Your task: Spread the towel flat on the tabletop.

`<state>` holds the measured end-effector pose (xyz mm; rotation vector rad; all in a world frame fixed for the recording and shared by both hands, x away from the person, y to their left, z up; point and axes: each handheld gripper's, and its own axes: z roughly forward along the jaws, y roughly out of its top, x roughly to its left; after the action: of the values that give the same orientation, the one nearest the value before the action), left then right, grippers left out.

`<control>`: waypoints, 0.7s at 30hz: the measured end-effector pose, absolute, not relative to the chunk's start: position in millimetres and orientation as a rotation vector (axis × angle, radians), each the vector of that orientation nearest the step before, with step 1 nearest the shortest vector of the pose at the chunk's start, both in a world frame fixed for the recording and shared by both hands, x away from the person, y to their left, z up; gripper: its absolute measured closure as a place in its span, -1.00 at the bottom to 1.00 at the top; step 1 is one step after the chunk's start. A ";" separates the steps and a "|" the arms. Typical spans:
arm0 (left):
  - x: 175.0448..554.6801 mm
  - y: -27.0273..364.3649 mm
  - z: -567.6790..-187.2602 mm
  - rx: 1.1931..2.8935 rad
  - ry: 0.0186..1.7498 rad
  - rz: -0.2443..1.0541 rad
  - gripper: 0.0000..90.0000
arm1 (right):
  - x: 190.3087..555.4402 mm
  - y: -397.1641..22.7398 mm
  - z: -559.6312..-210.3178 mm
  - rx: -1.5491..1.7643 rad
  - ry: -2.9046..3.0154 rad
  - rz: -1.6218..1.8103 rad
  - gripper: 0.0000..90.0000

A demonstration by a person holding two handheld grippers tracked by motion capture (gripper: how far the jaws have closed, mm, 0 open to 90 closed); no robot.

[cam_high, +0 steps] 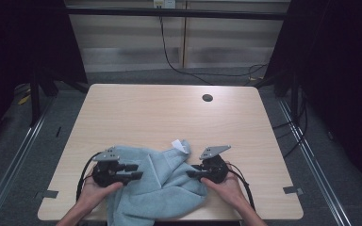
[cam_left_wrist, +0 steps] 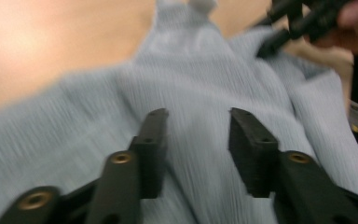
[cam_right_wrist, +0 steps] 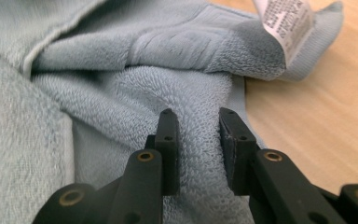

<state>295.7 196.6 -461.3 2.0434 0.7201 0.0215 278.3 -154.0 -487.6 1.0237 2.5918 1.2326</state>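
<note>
L gripper (cam_high: 133, 172) sits over the left part of the towel (cam_high: 162, 188), which lies rumpled at the near edge of the table (cam_high: 169, 113), partly draped over that edge between my two hands. In the left gripper view its jaws stand apart w/ terry under and between them, but the pads aren't pressing on cloth, so I read it as released, nothing held. That view is blurred, so approx only.

Towel itself: light blue terry, soft, limp, no stiffness at all. I'd judge it light, not slippery, not fragile; the pile gives the pads plenty of bite. It'll sag and drag wherever I don't lift it. Best hold is prob. a hem or corner, e.g. the far corner w/ the white care label (cam_right_wrist: 285, 23).

R gripper (cam_high: 192, 173) is at the towel's right edge. In the right gripper view a raised fold of terry runs up between the jaws, which stand narrow around it; looks pinched, but I can't tell if the pads truly clamp.
</note>
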 end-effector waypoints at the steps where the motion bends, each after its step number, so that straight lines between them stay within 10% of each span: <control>1: 302.6 191.0 -457.6 2.027 0.724 0.045 0.11 | 280.6 -154.6 -488.4 1.034 2.585 1.238 0.61; 21: 327.0 114.6 -491.8 2.135 0.629 -0.093 -0.49 | 294.1 -153.4 -495.7 1.083 2.549 1.280 0.60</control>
<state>327.0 114.6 -491.8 2.1347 0.6285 -0.0930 294.1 -153.4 -495.7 1.0832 2.5488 1.2804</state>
